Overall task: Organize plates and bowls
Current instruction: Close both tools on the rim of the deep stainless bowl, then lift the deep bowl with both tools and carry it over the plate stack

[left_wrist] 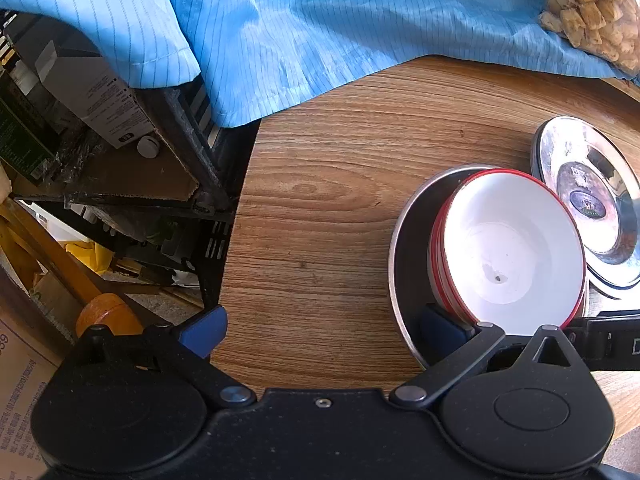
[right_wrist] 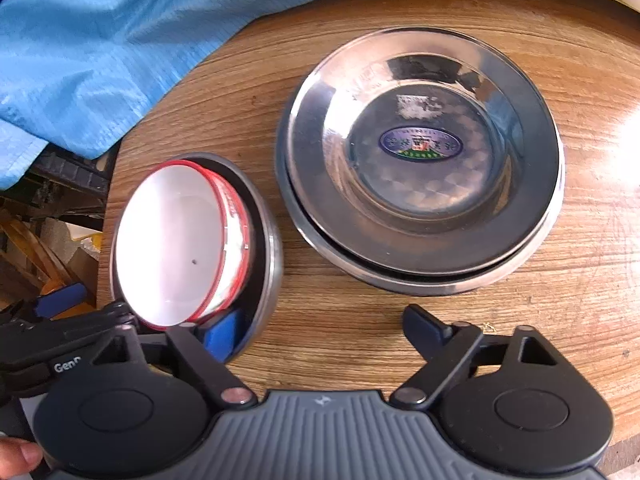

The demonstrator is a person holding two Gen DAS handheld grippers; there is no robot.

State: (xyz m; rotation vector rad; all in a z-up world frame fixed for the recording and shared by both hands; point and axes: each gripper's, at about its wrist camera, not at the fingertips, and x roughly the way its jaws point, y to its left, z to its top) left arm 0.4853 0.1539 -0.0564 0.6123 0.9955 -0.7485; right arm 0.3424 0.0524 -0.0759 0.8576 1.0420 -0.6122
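While I hold both tools over the round wooden table [right_wrist: 340,320], my right gripper [right_wrist: 324,332] has its two fingers spread wide with only bare wood between them. Its left finger [right_wrist: 222,336] sits down inside the metal bowl [right_wrist: 272,256], right by the white bowls. My left gripper [left_wrist: 324,328] is spread wide too, and its right finger [left_wrist: 440,328] is also inside that bowl. The white bowls with red rims [right_wrist: 176,248] are stacked together and lean tilted in the metal bowl near the table's edge. Just past them sit two shiny metal plates [right_wrist: 424,160], one on the other. Farther back lies a blue cloth [right_wrist: 100,48].
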